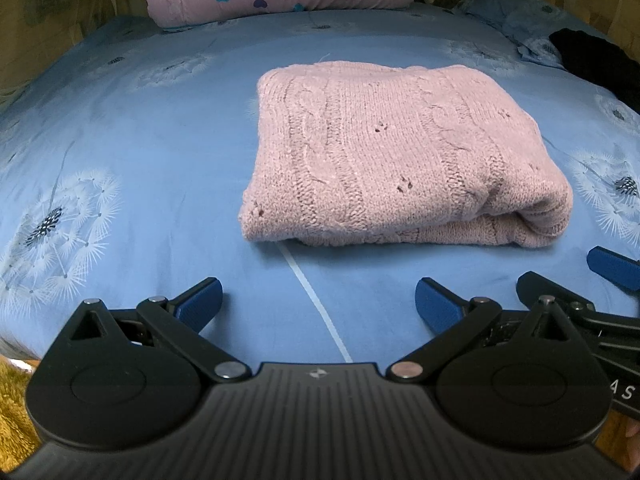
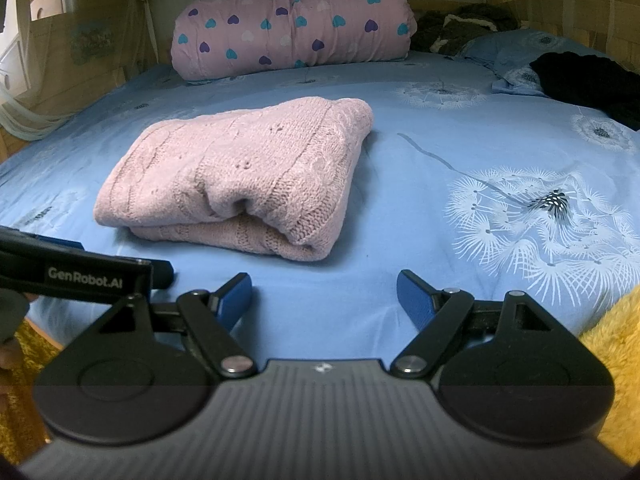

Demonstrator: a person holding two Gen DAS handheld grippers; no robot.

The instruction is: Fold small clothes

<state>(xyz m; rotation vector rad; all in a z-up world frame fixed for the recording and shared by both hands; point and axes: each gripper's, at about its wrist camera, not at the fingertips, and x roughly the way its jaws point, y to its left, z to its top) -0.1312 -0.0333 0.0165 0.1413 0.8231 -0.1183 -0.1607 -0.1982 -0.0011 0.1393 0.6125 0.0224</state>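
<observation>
A pink cable-knit sweater (image 1: 384, 152) lies folded into a thick rectangle on the blue dandelion-print bed sheet (image 1: 140, 184). In the right wrist view the same sweater (image 2: 240, 176) sits left of centre, its folded edge facing me. My left gripper (image 1: 318, 300) hovers open over bare sheet just in front of the sweater, nothing between its blue pads. My right gripper (image 2: 324, 294) is also open and empty, short of the sweater's near right corner. The right gripper's fingers (image 1: 612, 266) show at the right edge of the left wrist view.
A rolled pink quilt with hearts (image 2: 292, 28) lies across the head of the bed. A black garment (image 2: 592, 84) and a blue pillow (image 2: 500, 52) sit at the far right. Yellow fluffy fabric (image 2: 612, 352) borders the near edge. Wooden walls enclose the bed.
</observation>
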